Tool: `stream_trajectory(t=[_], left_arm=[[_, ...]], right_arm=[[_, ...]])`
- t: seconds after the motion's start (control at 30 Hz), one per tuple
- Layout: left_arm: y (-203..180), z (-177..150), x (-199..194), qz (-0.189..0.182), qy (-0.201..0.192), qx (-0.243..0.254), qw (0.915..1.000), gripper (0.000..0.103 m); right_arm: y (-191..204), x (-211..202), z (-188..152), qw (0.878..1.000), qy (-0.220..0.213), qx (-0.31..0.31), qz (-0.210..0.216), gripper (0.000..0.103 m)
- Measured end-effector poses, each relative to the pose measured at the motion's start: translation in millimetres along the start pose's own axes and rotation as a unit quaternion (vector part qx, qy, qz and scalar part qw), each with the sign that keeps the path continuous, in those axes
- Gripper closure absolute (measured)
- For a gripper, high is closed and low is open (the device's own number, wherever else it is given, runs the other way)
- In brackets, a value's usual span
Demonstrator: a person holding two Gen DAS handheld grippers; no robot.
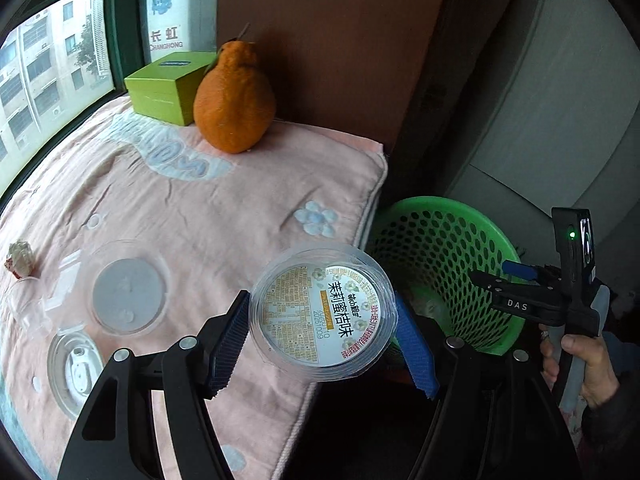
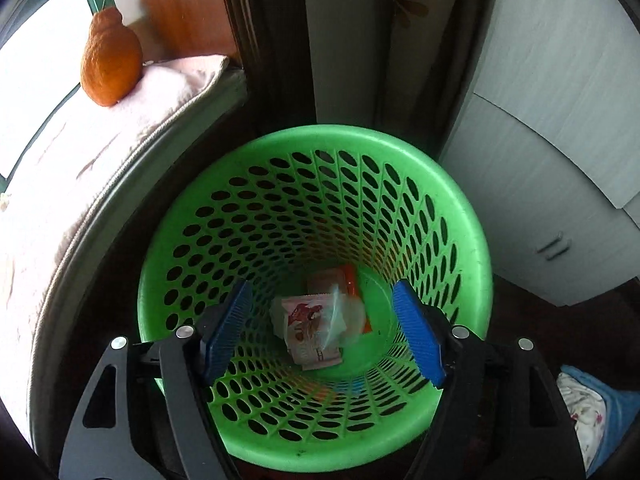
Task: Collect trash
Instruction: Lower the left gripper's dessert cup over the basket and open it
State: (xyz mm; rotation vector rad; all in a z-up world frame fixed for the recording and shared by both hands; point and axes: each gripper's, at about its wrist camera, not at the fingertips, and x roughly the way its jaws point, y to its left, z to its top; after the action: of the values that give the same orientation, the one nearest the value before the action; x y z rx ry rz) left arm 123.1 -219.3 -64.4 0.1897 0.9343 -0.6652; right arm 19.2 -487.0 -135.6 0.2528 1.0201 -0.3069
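Note:
My left gripper (image 1: pixel 322 340) is shut on a clear plastic cup with a printed label (image 1: pixel 320 314), held over the corner of the pink blanket (image 1: pixel 208 208), just left of the green mesh basket (image 1: pixel 436 240). My right gripper (image 2: pixel 324 332) stands open above the green mesh basket (image 2: pixel 316 152), nothing between its blue pads (image 2: pixel 418 336). Wrappers and a plastic bag (image 2: pixel 320 320) lie at the basket's bottom. In the left wrist view the right gripper (image 1: pixel 516 280) hovers at the basket's far side, with a hand on its handle.
On the blanket lie a clear lid (image 1: pixel 128 288), another clear lid (image 1: pixel 76 368) and a crumpled scrap (image 1: pixel 20 258). A large orange fruit (image 1: pixel 234 100) and a green box (image 1: pixel 168 84) stand at the back. A white cabinet (image 2: pixel 560 160) stands right of the basket.

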Motion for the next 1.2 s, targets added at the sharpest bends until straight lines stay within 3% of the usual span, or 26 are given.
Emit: stream_trajectory(t=[0.43, 0.77, 1.03, 1.2], left_arm=[[-78, 5, 62, -0.047, 0.046, 0.052, 0.9964, 0.036], [-117, 3, 99, -0.058, 0.077, 0.079, 0.9922, 0.036], [-130, -1, 103, -0.071, 0.080, 0.087, 0.9905, 0.023], [-122, 0, 88, -0.069, 0.065, 0.080, 0.9923, 0.022]], right_arm=[[-24, -57, -3, 0.998, -0.065, 0.011, 0.007, 0.029], [-49, -77, -12, 0.995, -0.092, 0.036, -0.003, 0.028], [-56, -77, -18, 0.995, -0.088, 0.048, -0.001, 0.028], [-45, -79, -18, 0.995, -0.090, 0.038, 0.009, 0.028]])
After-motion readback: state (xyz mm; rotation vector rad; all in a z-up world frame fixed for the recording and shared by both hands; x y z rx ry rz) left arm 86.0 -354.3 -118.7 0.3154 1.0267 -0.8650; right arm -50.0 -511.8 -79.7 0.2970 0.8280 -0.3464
